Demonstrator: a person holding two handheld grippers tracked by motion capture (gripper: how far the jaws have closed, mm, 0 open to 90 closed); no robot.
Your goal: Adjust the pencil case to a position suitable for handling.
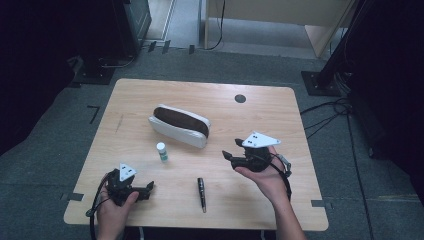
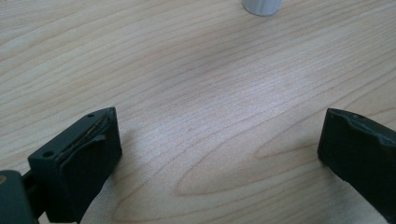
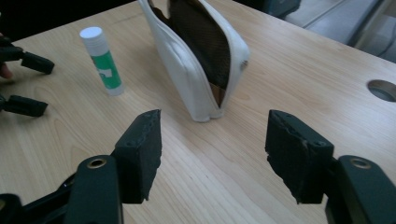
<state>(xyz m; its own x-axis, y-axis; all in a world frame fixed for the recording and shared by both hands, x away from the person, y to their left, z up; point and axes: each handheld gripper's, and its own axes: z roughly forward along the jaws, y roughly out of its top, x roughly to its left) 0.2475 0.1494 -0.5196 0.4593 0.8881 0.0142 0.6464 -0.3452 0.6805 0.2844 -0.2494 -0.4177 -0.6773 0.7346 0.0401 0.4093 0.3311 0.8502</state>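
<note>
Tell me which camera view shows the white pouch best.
The right gripper view: the white pouch stands close ahead of the right gripper, its zip open on the dark lining. The high view shows the pouch whole but small, lying behind the glue stick. The left gripper view looks at bare table.

Table (image 1: 150, 95) viewed from above, looking forward and down; gripper views set low, close over tabletop; glue stick (image 1: 161, 151) shared with right gripper view (image 3: 102, 60).
</note>
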